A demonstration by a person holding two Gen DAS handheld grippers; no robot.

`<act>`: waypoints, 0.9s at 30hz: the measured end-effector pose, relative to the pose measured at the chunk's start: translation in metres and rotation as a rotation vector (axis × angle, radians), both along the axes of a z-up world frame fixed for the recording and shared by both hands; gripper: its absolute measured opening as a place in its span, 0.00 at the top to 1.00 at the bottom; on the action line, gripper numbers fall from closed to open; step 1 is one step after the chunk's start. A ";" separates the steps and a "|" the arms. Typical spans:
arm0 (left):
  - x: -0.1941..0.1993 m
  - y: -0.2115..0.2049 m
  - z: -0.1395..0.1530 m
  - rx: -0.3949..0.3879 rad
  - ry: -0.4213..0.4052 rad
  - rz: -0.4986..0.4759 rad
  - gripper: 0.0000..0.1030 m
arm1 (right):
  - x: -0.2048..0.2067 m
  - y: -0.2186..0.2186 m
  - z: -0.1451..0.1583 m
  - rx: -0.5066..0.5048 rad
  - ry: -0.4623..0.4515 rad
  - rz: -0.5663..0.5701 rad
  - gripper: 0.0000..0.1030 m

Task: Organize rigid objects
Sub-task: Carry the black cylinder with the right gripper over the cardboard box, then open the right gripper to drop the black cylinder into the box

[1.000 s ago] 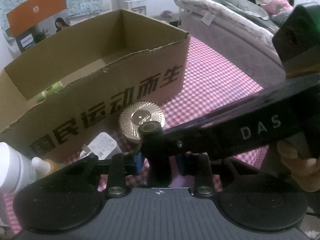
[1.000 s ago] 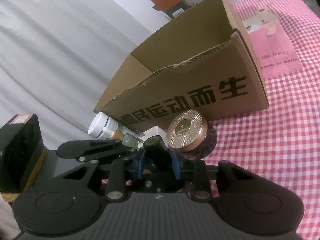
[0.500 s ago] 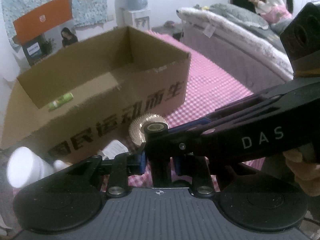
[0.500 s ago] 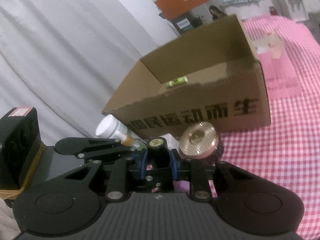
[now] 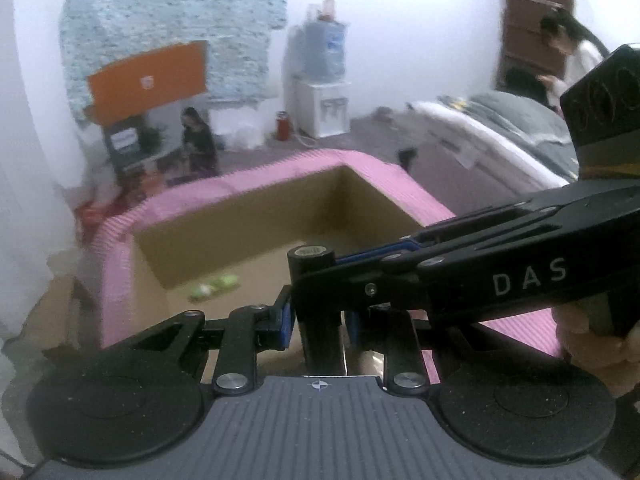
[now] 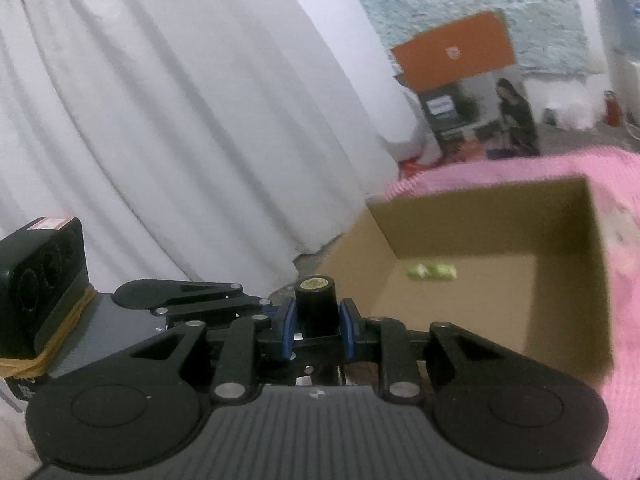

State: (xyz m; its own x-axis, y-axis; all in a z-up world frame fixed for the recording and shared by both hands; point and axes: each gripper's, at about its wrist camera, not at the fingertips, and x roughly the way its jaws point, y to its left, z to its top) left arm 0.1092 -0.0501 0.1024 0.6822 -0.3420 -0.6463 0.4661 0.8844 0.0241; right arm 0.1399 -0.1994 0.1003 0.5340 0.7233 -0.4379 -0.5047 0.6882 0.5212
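A black cylindrical bottle with a gold-topped cap (image 5: 313, 280) (image 6: 315, 304) is clamped between the blue pads of both grippers at once. My left gripper (image 5: 318, 316) is shut on it; my right gripper (image 6: 316, 326) is shut on it, its body crossing the left wrist view from the right (image 5: 500, 276). The bottle hangs above the near edge of an open cardboard box (image 5: 248, 216) (image 6: 496, 216). A small green packet (image 5: 214, 286) (image 6: 432, 271) lies on the box floor.
The box stands on a pink checked cloth (image 5: 400, 176) (image 6: 624, 280). A white curtain (image 6: 180, 120) hangs at the left. A water dispenser (image 5: 322, 80), an orange-topped box (image 5: 148, 80) and a bed with a seated person (image 5: 520, 128) are further off.
Both grippers have lifted the black bottle up from the table beside the box. The view now looks down into the box; the gold-lidded jar, white bottle and charger have dropped out of sight.
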 end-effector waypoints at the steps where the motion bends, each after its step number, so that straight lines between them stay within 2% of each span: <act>1: 0.007 0.003 0.001 0.003 0.002 0.014 0.76 | 0.011 0.004 0.002 0.003 0.002 0.012 0.75; 5: 0.045 0.012 -0.009 0.042 0.056 0.073 0.76 | 0.065 0.023 -0.007 0.013 0.089 0.057 0.75; 11: 0.093 0.024 -0.047 0.103 0.196 0.128 0.76 | 0.135 0.043 -0.054 0.009 0.321 0.109 0.75; 16: 0.113 0.039 -0.066 0.115 0.282 0.164 0.72 | 0.169 0.059 -0.088 -0.009 0.462 0.147 0.76; 19: 0.116 0.045 -0.067 0.117 0.297 0.180 0.61 | 0.187 0.068 -0.104 -0.026 0.542 0.161 0.76; 21: 0.115 0.046 -0.065 0.121 0.291 0.195 0.50 | 0.197 0.074 -0.112 -0.049 0.576 0.154 0.75; 27: 0.112 0.046 -0.053 0.115 0.249 0.199 0.34 | 0.211 0.093 -0.128 -0.093 0.612 0.144 0.74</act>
State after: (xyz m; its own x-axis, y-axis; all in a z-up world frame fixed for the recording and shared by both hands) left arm 0.2217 -0.0039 0.0489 0.5442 -0.1338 -0.8282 0.2890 0.9567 0.0354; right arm 0.3508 -0.1068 -0.0278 0.0674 0.7134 -0.6975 -0.2258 0.6919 0.6858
